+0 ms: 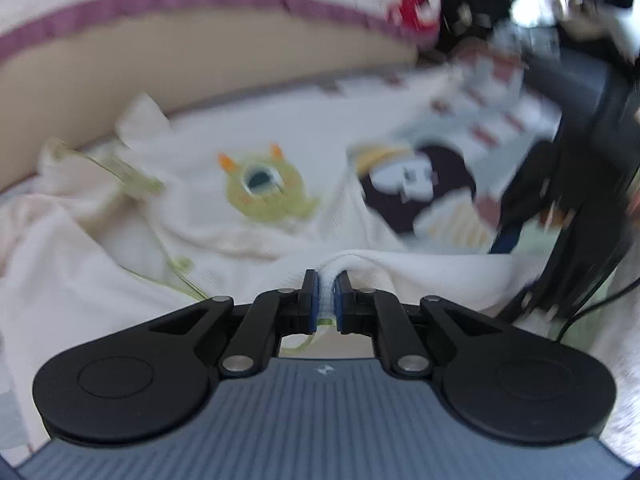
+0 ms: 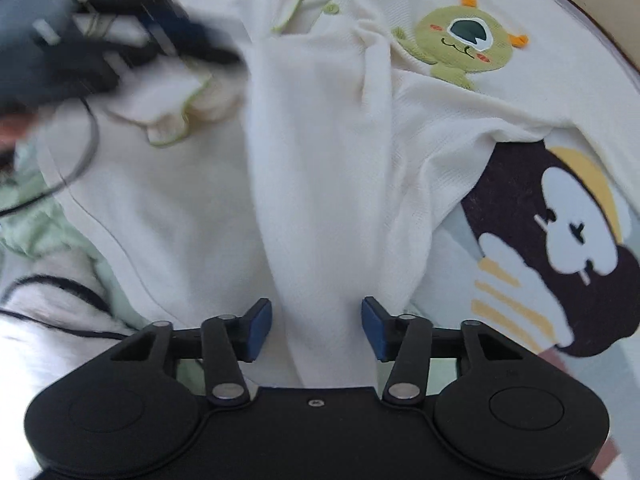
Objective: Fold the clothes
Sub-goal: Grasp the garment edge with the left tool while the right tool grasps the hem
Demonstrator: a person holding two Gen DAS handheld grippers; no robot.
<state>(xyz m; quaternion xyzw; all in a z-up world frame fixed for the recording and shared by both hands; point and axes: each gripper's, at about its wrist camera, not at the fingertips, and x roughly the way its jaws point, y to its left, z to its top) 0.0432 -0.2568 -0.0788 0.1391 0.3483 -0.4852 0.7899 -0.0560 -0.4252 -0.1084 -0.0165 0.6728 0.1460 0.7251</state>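
A cream polo shirt [image 1: 192, 216] with green collar trim and a green one-eyed monster print [image 1: 262, 188] lies rumpled on the bed. My left gripper [image 1: 328, 286] is shut on a pinched fold of the shirt's white cloth, lifted off the surface. In the right wrist view the shirt [image 2: 320, 140] forms a long raised ridge running toward me, with the monster print [image 2: 464, 44] at upper right. My right gripper [image 2: 317, 318] points down over that ridge, its blue pads [image 2: 260, 328] apart and the cloth passing between them. The left gripper [image 2: 80, 40] appears blurred at upper left.
The shirt lies on a pale sheet with a dark brown cartoon print [image 2: 560, 260]. A light green garment [image 2: 36, 232] and a fluffy white cloth with a black line [image 2: 48, 300] lie at the left. A beige board [image 1: 160, 68] and a purple-banded quilt [image 1: 200, 0] stand behind.
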